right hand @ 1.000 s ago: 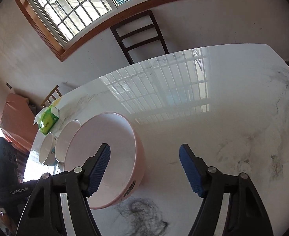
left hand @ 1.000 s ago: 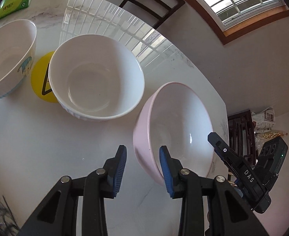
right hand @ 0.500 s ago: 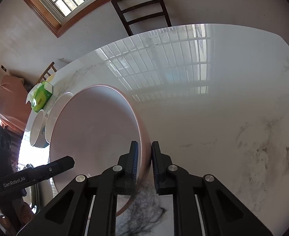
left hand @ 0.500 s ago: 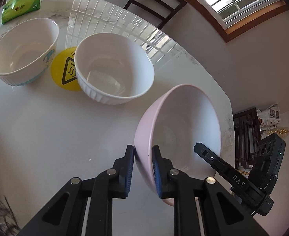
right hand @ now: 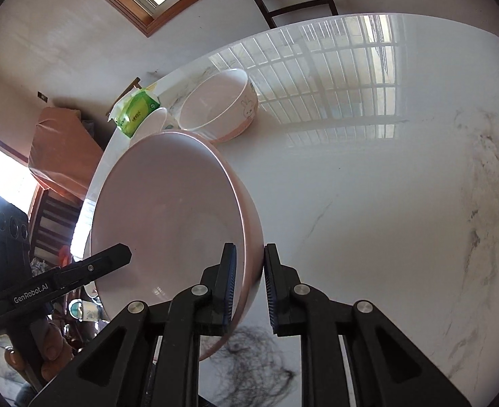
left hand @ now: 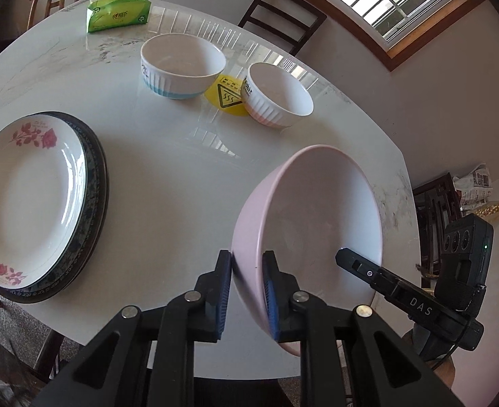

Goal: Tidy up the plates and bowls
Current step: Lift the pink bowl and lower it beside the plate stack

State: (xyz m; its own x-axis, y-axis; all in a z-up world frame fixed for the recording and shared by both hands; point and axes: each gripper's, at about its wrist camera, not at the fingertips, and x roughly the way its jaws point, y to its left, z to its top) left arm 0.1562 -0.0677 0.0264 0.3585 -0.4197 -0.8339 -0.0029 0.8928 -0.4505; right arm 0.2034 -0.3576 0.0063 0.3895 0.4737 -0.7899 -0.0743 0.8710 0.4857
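A large pink bowl (left hand: 317, 224) hangs tilted above the white marble table (left hand: 168, 176). My left gripper (left hand: 247, 261) is shut on the bowl's near rim, one pad inside and one outside. My right gripper (right hand: 249, 254) is shut on the opposite rim of the pink bowl (right hand: 168, 224). A white bowl with a blue base (left hand: 181, 68) and a white bowl with a pink base (left hand: 276, 98) stand at the far side. A rose-patterned white plate (left hand: 29, 196) tops a stack of dark-rimmed plates (left hand: 93, 203) at the left.
A yellow warning sticker (left hand: 227, 96) lies between the two small bowls. A green tissue pack (left hand: 117, 13) sits at the table's far edge. Dark chairs (left hand: 283, 17) stand behind the table. The table's edge (left hand: 405, 203) runs close behind the pink bowl.
Both grippers closed on the pink bowl's rim and raised it tilted off the table. Both views pulled back from the small bowls, and the plate stack came into the left wrist view.
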